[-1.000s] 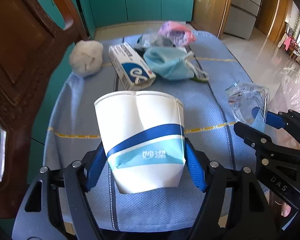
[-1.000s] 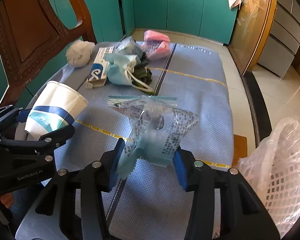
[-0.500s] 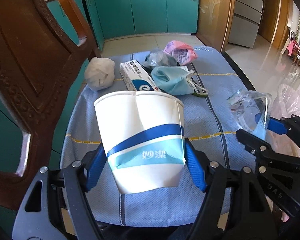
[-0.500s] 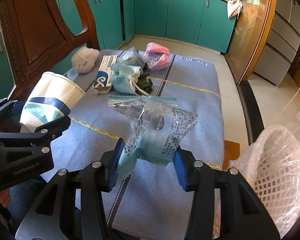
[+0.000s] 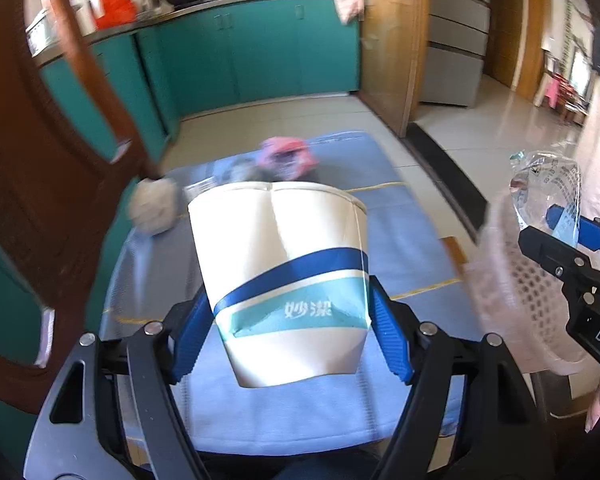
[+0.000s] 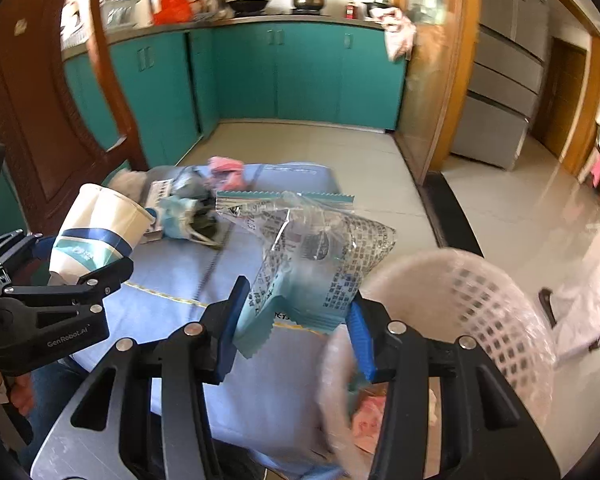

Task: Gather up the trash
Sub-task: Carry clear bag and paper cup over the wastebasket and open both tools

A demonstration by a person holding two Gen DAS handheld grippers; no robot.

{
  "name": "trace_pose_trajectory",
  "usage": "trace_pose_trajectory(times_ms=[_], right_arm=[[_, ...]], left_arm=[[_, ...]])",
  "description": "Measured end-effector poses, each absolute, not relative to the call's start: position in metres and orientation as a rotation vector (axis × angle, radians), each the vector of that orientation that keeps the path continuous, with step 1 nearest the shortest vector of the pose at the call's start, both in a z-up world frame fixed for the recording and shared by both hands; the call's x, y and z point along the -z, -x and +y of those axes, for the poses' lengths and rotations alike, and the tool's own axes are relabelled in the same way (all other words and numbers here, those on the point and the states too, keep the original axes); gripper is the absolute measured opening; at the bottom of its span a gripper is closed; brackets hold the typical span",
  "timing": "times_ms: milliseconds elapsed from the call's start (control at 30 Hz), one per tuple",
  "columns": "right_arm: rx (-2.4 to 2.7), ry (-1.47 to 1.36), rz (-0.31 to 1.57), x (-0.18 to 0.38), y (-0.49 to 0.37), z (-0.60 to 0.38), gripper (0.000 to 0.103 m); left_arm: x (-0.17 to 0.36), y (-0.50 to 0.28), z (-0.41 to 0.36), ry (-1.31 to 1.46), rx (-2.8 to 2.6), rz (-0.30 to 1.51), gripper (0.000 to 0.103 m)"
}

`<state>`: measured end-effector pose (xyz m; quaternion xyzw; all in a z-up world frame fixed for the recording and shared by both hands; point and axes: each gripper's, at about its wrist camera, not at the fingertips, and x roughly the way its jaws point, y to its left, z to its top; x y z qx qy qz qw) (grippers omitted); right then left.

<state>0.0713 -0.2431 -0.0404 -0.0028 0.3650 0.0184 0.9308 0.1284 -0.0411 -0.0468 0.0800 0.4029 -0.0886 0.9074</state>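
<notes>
The left gripper [image 5: 290, 332] pinched a white paper cup [image 5: 284, 276] with a blue band, its blue pads pressed on the cup's lower sides, the dented rim tilted away from the camera. The cup hung above the near part of a blue cloth [image 5: 400, 232] that covered the table. The right gripper [image 6: 294, 322] was clamped on a clear plastic wrapper [image 6: 312, 248] with printed text and a teal base, the pads squeezing its lower end. That wrapper was held up beside the rim of a pink basket [image 6: 496, 312] lined with a thin plastic bag, which stood at the right edge of the table; some pink trash lay inside it.

Farther back on the cloth lay the rest of the trash in a loose cluster: a white wad [image 5: 154, 210], a small box [image 6: 158, 194], a blue mask [image 6: 182, 216] and a pink packet [image 6: 224, 168]. A carved wooden chair [image 6: 40, 112] stood at the left of the table. Teal cabinets [image 6: 292, 72] lined the far wall.
</notes>
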Motion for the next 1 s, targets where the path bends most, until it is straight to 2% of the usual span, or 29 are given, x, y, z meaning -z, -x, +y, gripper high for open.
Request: trace_pose_trajectory(times_ms=[233, 467, 1000], right_arm=[[0.115, -0.055, 0.753, 0.043, -0.045, -0.321, 0.047], [0.202, -0.12, 0.799, 0.068, -0.023, -0.372, 0.047], [0.264, -0.185, 0.807, 0.077, -0.006, -0.408, 0.047]], left_arm=[[0.032, -0.115, -0.12, -0.206, 0.327, 0.799, 0.074], [0.048, -0.102, -0.196, -0.27, 0.466, 0.833, 0.074], [0.079, -0.099, -0.26, -0.336, 0.557, 0.897, 0.074]])
